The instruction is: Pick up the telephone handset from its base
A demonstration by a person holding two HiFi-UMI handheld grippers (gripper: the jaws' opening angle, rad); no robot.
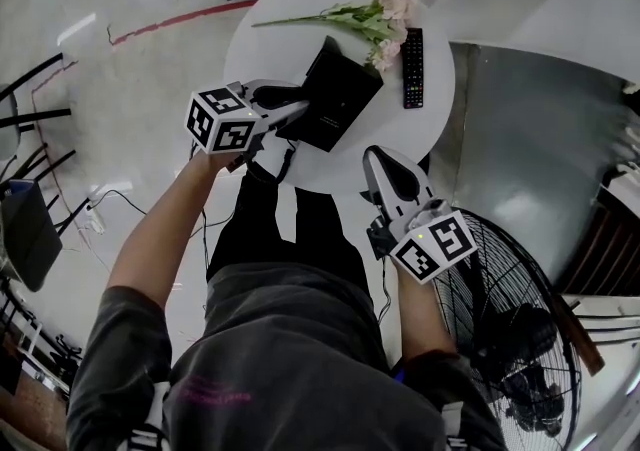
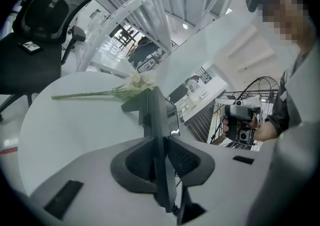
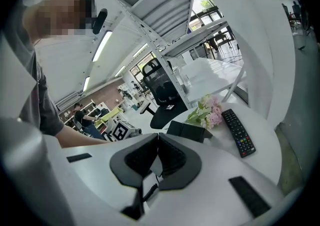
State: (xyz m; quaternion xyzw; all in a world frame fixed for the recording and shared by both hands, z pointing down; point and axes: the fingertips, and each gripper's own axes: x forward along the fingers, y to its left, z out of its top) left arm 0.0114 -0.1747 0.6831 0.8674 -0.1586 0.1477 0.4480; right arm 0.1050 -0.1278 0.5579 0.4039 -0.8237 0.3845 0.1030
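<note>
Black handset [image 2: 159, 120], not yet off its base [image 1: 345, 87] on the white table [image 1: 270, 39], is pinched edge-on in the left tool [image 2: 160, 142] so it can lift straight up imo, while the right tool [image 3: 158, 142] waits clear, pressed together and empty.
</note>
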